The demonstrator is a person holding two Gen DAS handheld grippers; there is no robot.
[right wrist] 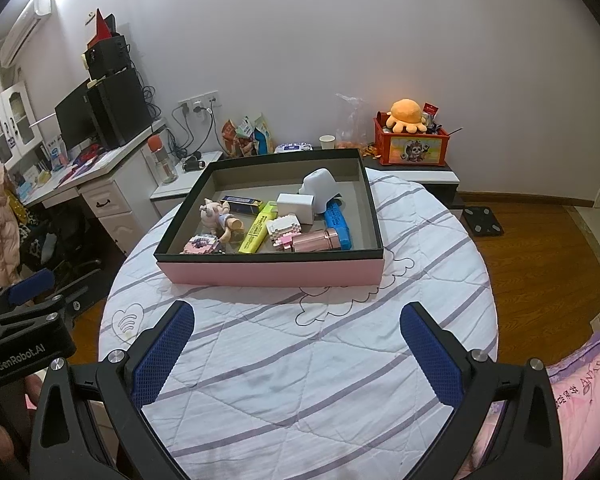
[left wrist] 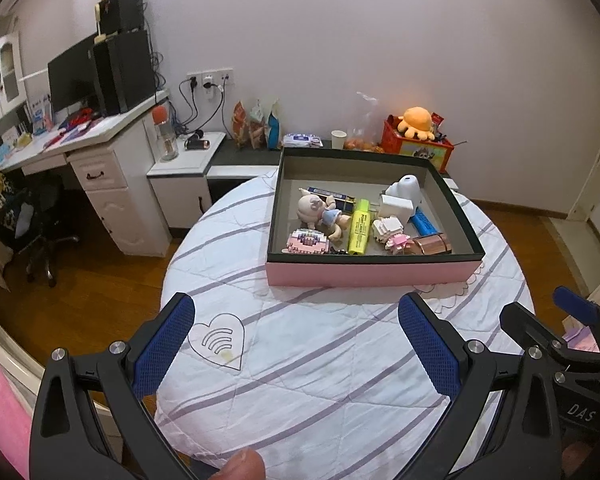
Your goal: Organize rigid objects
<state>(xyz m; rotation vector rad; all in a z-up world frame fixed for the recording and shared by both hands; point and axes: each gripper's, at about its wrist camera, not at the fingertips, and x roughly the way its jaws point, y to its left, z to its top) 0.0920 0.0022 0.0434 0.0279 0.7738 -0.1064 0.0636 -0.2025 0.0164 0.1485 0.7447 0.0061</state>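
Observation:
A pink box with a dark rim (left wrist: 374, 271) (right wrist: 268, 273) stands on the round table with a striped white cloth (left wrist: 300, 340) (right wrist: 300, 352). In it lie a pig figurine (left wrist: 320, 212) (right wrist: 220, 216), a yellow highlighter (left wrist: 359, 227) (right wrist: 256, 230), a blue marker (left wrist: 424, 222) (right wrist: 338, 222), a white cube (left wrist: 396, 205) (right wrist: 296, 206), a white dome-shaped thing (left wrist: 406, 188) (right wrist: 320, 188), block toys (left wrist: 308, 242) (right wrist: 282, 232) and a rose-gold cylinder (left wrist: 430, 245) (right wrist: 316, 240). My left gripper (left wrist: 296, 340) is open and empty, short of the box. My right gripper (right wrist: 298, 344) is open and empty too.
A white desk with a monitor and PC tower (left wrist: 116, 72) (right wrist: 116, 108) stands at the left. A low shelf behind the table holds snack bags (left wrist: 256, 124), a paper cup (right wrist: 327, 142) and a red crate with an orange plush (left wrist: 416, 136) (right wrist: 410, 136). Wooden floor surrounds the table.

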